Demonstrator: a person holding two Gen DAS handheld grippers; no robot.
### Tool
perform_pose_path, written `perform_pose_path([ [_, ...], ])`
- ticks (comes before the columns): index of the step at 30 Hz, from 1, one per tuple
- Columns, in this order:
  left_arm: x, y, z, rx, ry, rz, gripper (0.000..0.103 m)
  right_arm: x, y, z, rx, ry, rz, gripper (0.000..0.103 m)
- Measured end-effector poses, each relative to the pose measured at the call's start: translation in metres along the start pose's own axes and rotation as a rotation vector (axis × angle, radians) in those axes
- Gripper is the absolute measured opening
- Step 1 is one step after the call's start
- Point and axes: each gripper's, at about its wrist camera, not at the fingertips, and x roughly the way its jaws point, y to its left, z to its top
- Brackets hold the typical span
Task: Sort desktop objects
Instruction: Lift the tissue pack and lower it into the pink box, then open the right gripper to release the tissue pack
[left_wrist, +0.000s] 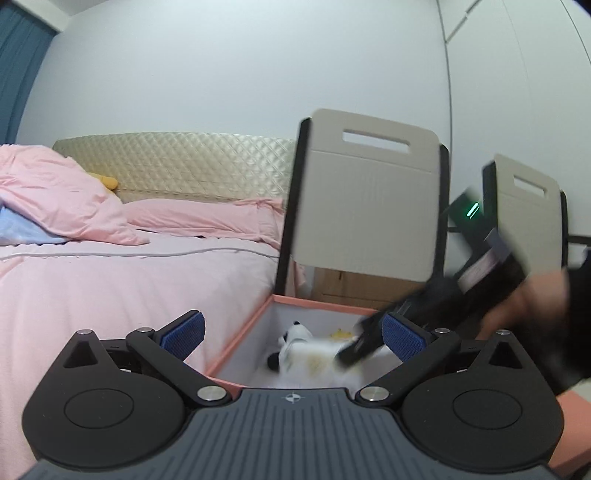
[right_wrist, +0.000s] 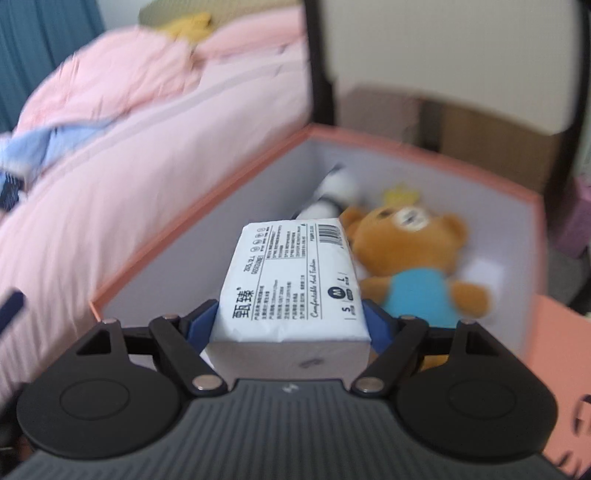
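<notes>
Right tool (right_wrist: 291, 317): blue pads are pressing both long sides of a white tissue pack (right_wrist: 290, 284); the jaws are standing about half apart, filled by the pack.
Tissue pack: it is projecting forward from the right tool, printed face up with a barcode at the far end, and is hanging above the near part of the open storage box (right_wrist: 207, 210), clear of the contents.
Left tool (left_wrist: 291, 334): jaws are standing wide apart with nothing between the blue pads; it is pointing nearly level over the near rim of the same box.
Storage box: salmon-pink outside and pale grey-white inside, it is sitting just beside the bed (left_wrist: 122, 280), open at the top.
Teddy bear (right_wrist: 410, 258): a brown plush in a blue shirt is lying on its back inside the box, right of the tissue pack in the right wrist view.
Black-and-white plush (left_wrist: 295, 350): it is lying in the box left of the bear; its exact form is too blurred to tell.
Person's hand (left_wrist: 532, 302): it is gripping the right tool's body, blurred, at the right edge of the left wrist view.
Chair (left_wrist: 369, 199): a beige backrest with a handle slot on a black frame is standing behind the box.
Bed: pink sheets and a rumpled pink duvet (left_wrist: 62, 192) are covering it; a quilted beige headboard (left_wrist: 184, 158) is standing against the far wall.
</notes>
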Motion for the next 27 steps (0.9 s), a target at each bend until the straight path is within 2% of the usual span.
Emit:
perform_pose_path([
  [4, 0.007, 0.007, -0.001, -0.02, 0.024, 0.013, 0.103, 0.043, 0.016, 0.002, -0.049, 0.093, -0.014, 0.082],
  [8, 0.01, 0.007, -0.003, -0.014, 0.041, 0.005, 0.103, 0.056, 0.016, 0.005, -0.04, 0.158, -0.006, 0.084],
  [10, 0.011, 0.007, -0.004, -0.013, 0.045, -0.001, 0.103, 0.058, 0.015, 0.004, -0.029, 0.176, -0.001, 0.087],
  [11, 0.011, 0.006, -0.005, -0.011, 0.049, -0.004, 0.103, 0.055, 0.015, 0.003, -0.023, 0.159, 0.009, 0.093],
  [12, 0.012, 0.005, -0.006, -0.008, 0.053, -0.008, 0.103, 0.048, 0.015, 0.002, -0.019, 0.126, 0.013, 0.098],
  [15, 0.011, 0.001, -0.007, 0.0, 0.056, -0.022, 0.103, 0.023, 0.013, -0.001, -0.004, 0.019, 0.012, 0.102],
  [19, 0.01, -0.005, -0.009, 0.013, 0.057, -0.049, 0.103, -0.034, 0.011, -0.019, -0.015, -0.194, -0.022, 0.103],
  [24, 0.009, -0.014, -0.013, 0.035, 0.062, -0.073, 0.103, -0.103, -0.001, -0.061, 0.003, -0.46, -0.136, 0.103],
  [27, 0.008, -0.022, -0.016, 0.052, 0.064, -0.091, 0.103, -0.138, -0.01, -0.099, 0.053, -0.581, -0.191, 0.103],
])
